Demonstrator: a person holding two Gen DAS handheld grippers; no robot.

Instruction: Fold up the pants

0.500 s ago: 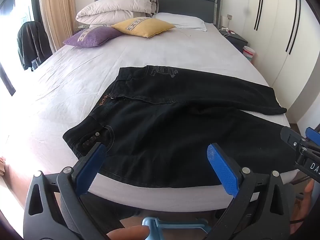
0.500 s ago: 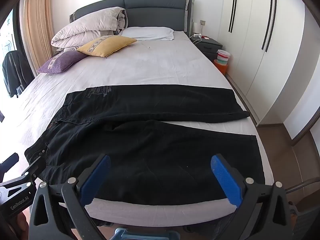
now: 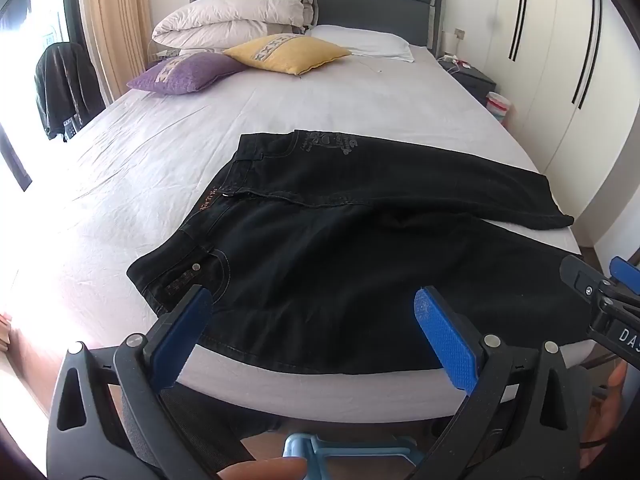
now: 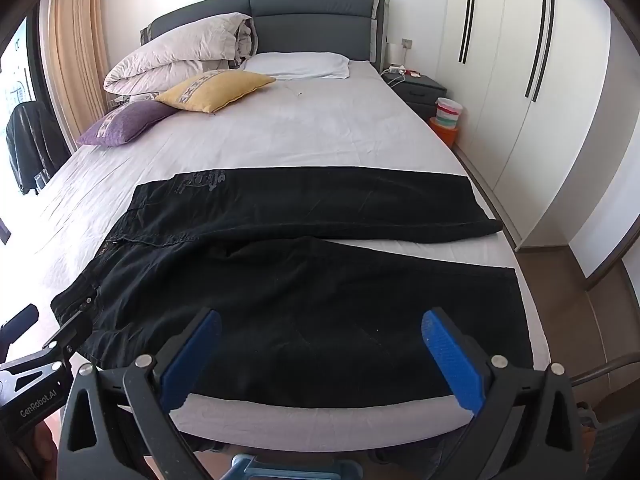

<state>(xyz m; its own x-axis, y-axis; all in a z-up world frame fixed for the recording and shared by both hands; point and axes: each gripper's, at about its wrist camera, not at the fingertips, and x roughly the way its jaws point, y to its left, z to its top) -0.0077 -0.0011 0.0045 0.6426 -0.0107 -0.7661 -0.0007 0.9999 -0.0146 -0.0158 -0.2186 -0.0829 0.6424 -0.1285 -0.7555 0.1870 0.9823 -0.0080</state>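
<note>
Grippers, left [image 3: 312, 312] and right [image 4: 320, 334], angled down, gaping

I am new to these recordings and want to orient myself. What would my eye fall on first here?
First the black pants, spread flat across the near end of the bed, waistband to the left, legs to the right. Next, the open right gripper and open left gripper, both empty, above the pants' near edge. At the headboard, the yellow cushion stands out.

Bedroom: bed [image 4: 320, 136] with pale sheet and grey padded headboard [image 4: 312, 20]; white wardrobe doors [image 4: 532, 92] along the right wall; dark nightstand [image 4: 416, 90] beside the bed; beige curtain [image 4: 76, 64] at a bright window on the left; brown floor [image 4: 560, 304].
</note>
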